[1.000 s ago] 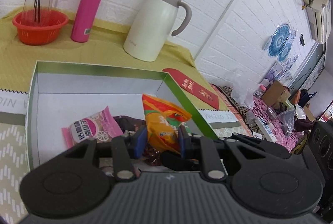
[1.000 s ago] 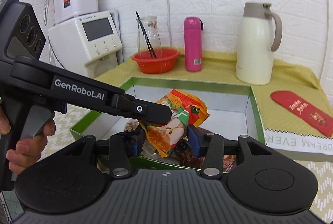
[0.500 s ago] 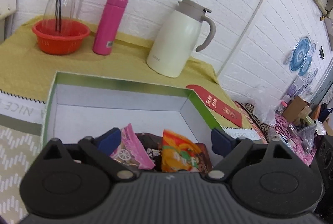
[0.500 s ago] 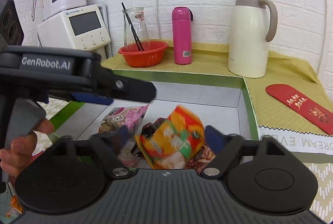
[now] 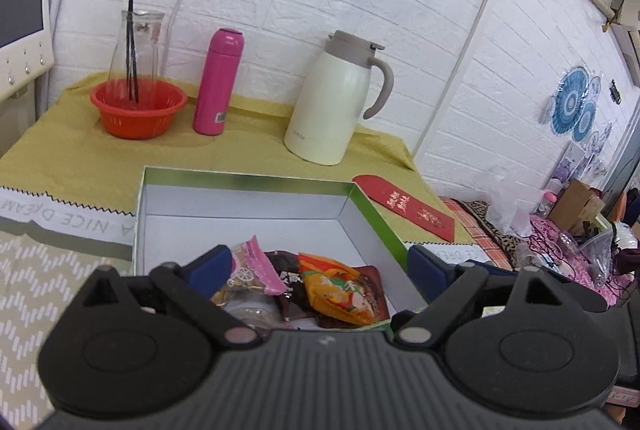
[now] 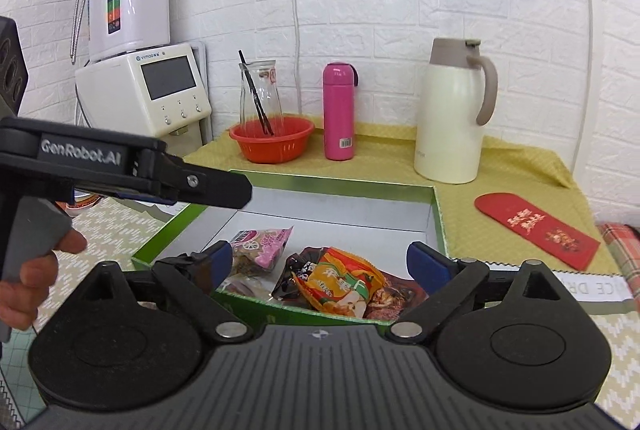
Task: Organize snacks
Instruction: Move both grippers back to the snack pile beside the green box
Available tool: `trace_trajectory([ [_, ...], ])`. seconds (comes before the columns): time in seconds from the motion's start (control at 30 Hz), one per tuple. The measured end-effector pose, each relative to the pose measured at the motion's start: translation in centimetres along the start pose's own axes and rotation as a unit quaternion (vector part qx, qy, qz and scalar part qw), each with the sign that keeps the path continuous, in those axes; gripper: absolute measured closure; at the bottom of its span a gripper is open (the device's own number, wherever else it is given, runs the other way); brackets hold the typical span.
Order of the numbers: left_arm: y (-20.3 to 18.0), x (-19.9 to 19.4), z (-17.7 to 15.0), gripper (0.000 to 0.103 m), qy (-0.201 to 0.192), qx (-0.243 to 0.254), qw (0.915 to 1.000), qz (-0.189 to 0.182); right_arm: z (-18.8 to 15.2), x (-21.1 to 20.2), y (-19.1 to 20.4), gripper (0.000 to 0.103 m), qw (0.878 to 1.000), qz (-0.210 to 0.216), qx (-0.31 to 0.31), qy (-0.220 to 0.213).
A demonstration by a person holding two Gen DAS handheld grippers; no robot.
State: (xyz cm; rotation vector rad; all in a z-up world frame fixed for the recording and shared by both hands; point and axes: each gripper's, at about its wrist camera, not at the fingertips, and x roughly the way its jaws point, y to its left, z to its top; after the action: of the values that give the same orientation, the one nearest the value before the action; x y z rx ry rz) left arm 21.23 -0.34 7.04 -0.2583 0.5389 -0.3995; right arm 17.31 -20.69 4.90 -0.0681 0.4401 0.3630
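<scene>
Snacks lie in the green box [image 6: 438, 214]

The left gripper [image 5: 320, 266] and right gripper [image 6: 320, 262] have just let go, jaws wide, nothing between them. The orange snack bag [image 6: 344, 284] and pink snack bag [image 6: 262, 242] rest inside the box on the desk [image 6: 516, 166].

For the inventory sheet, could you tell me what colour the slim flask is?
Pink flask, clearest in the right wrist view.
</scene>
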Motion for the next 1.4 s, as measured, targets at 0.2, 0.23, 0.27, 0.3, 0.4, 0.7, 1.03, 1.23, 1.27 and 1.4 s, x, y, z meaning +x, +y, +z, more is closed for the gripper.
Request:
trace_trajectory([
  [0.2, -1.7, -5.6, -1.8, 0.014, -0.007, 0.007, 0.9998, -0.019, -0.9, -5.1, 1.5, 0.000, 1.000, -0.013, 0.003, -0.020],
  [0.23, -1.8, -6.4, -2.4, 0.014, -0.007, 0.008, 0.9997, -0.021, -1.3, -5.9, 1.7, 0.000, 1.000, -0.011, 0.005, -0.023],
  [0.27, -1.9, -7.2, -3.0, 0.014, -0.008, 0.009, 0.9997, -0.024, -1.6, -6.6, 1.9, 0.000, 1.000, -0.008, 0.007, -0.026],
  [0.3, -1.9, -8.1, -3.8, 0.014, -0.009, 0.010, 0.9996, -0.026, -2.2, -7.4, 2.1, 0.000, 1.000, -0.007, 0.009, -0.027],
  [0.4, -1.7, -10.4, -6.2, 0.014, -0.015, 0.010, 0.9994, -0.028, -4.1, -9.1, 2.5, 0.000, 0.999, -0.004, 0.020, -0.026],
  [0.7, 0.8, -12.7, -14.4, 0.014, 0.031, -0.033, 0.9989, -0.010, -10.5, -9.3, 4.7, 0.000, 0.996, -0.003, 0.082, 0.035],
  [1.03, 3.8, -14.2, -16.4, 0.014, 0.041, -0.065, 0.9970, 0.011, -11.6, -3.4, 10.2, 0.000, 0.994, -0.016, 0.034, 0.105],
  [1.23, 4.7, -14.2, -16.3, 0.014, 0.040, -0.071, 0.9966, 0.007, -11.7, -1.1, 10.8, 0.000, 0.992, -0.049, 0.028, 0.114],
  [1.27, 4.7, -14.1, -16.3, 0.014, 0.041, -0.071, 0.9966, 0.006, -11.9, -1.1, 10.7, 0.000, 0.992, -0.053, 0.023, 0.114],
  [1.4, 5.0, -13.5, -15.9, 0.014, 0.041, -0.070, 0.9967, -0.001, -12.4, -2.6, 9.2, 0.000, 0.993, -0.046, 0.015, 0.110],
])
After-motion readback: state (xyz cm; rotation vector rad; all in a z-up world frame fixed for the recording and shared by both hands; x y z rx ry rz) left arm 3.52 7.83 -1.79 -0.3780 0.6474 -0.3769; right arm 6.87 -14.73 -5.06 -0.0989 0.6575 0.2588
